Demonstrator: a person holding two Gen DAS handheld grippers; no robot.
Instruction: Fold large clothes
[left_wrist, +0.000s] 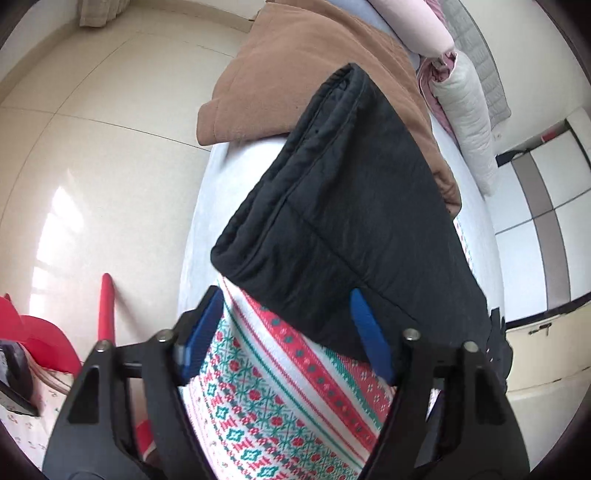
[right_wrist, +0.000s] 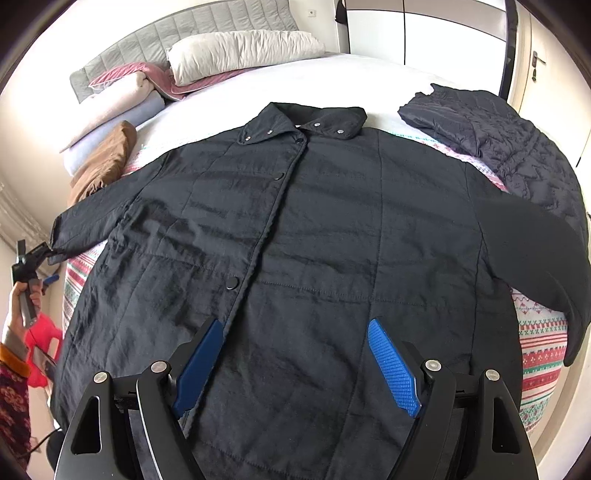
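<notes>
A large black quilted jacket (right_wrist: 295, 236) lies front up on the patterned cover (right_wrist: 543, 354) of the bed, collar toward the headboard and both sleeves spread out. My right gripper (right_wrist: 295, 328) is open just above its lower front, beside the snap placket. My left gripper (left_wrist: 288, 299) is open at the cuff end of the jacket's left sleeve (left_wrist: 354, 206), with the patterned cover (left_wrist: 280, 387) between its fingers. In the right wrist view the left gripper (right_wrist: 35, 254) shows at that sleeve's cuff, held by a hand.
A second dark quilted garment (right_wrist: 495, 147) lies at the bed's right side. A brown blanket (left_wrist: 303, 74), folded bedding (right_wrist: 114, 107) and a pillow (right_wrist: 243, 50) sit toward the headboard. Tiled floor (left_wrist: 92, 147) and a red object (left_wrist: 40, 332) lie left of the bed.
</notes>
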